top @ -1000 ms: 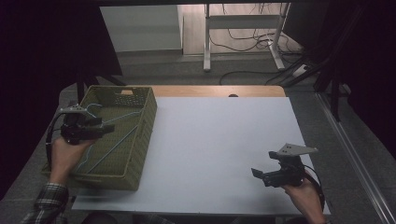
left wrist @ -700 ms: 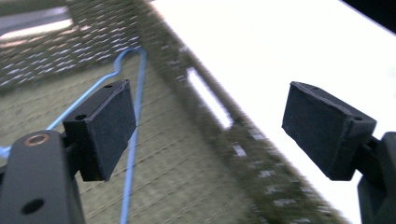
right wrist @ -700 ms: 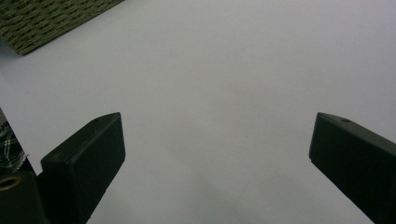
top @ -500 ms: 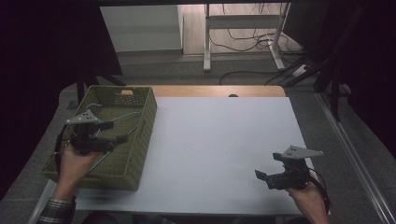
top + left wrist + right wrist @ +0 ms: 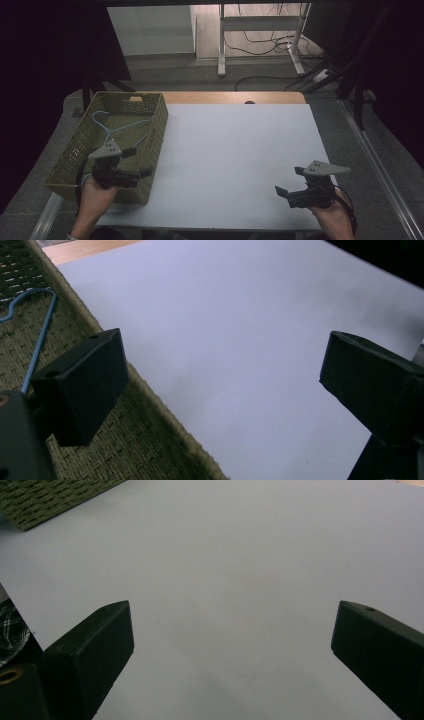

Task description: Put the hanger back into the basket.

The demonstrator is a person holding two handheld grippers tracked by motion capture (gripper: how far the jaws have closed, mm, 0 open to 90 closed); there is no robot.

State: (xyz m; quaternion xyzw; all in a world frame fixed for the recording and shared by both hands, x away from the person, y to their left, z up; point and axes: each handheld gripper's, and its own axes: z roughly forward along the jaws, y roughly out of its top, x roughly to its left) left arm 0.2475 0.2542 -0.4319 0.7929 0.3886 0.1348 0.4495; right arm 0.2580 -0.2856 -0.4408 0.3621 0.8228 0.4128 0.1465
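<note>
Nearest me, the right claw [image 5: 286,192] is hanging released, well clear of the basket [image 5: 153,150]. The left claw [image 5: 141,162] is gaping over the basket's near rim — risking snagging the blue hanger [image 5: 104,121] lying inside.

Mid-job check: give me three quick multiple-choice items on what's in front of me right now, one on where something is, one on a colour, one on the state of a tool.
1. Where does the hanger lie?
A. On the white sheet
B. Inside the basket
C. On the floor

2. What colour is the hanger?
A. Blue
B. Red
C. Yellow

3. How do the right tool's jaws stand?
A. Shut on the hanger
B. Shut on nothing
C. Open, with nothing between them

Key: 1 B, the high view shows it on the basket's woven bottom. 2 A, its thin wire shows blue in the left gripper view too. 3 C, the right gripper view shows the jaws wide apart over the bare white sheet.
</note>
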